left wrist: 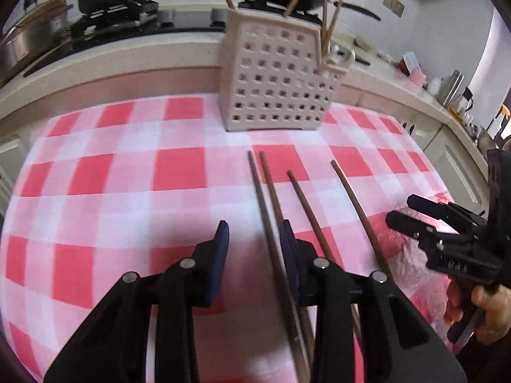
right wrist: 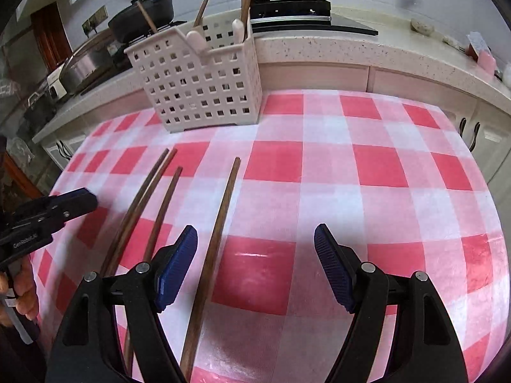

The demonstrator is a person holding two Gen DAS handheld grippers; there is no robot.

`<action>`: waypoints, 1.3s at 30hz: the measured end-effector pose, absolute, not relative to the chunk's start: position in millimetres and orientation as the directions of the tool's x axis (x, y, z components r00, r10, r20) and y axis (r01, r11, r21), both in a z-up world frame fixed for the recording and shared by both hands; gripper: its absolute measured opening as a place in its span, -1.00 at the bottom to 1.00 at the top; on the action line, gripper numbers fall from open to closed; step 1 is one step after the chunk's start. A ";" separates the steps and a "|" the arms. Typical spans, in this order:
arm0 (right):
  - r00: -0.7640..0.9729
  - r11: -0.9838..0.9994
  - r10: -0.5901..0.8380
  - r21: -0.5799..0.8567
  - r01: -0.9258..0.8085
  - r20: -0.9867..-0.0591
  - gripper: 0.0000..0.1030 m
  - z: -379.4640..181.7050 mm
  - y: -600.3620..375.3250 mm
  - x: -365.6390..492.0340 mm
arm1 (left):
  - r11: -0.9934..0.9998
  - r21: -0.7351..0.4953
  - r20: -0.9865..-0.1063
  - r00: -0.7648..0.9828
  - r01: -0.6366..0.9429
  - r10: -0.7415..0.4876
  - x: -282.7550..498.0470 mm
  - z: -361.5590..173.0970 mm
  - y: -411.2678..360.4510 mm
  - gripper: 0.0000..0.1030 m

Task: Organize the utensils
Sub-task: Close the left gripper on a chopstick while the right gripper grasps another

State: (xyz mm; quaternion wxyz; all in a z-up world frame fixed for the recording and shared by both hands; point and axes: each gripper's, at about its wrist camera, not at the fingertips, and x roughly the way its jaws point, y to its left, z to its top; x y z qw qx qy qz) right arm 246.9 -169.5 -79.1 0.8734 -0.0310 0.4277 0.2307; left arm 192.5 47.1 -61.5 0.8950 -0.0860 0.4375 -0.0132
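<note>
Now my left claw (left wrist: 255, 239) stands partly parted over two chopsticks (left wrist: 271, 217) on the counter (left wrist: 127, 175), gripping nothing. My right claw (right wrist: 255, 242) gapes wide over another chopstick (right wrist: 220, 229).

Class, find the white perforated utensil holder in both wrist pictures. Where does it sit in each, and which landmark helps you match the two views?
Left wrist view: white utensil holder stands top centre, at the tablecloth's far edge.
Right wrist view: the holder stands upper left of centre, seen corner-on.
Shared landmark: four dark chopsticks lying on the checked tablecloth in front of it.
</note>
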 end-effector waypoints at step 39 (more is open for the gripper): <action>0.547 0.889 0.286 0.004 -0.459 -0.787 -0.07 -95.6 -134.0 253.0 | 0.986 -0.104 -0.821 0.571 -0.129 -0.012 193.9 -88.4 77.1 -0.80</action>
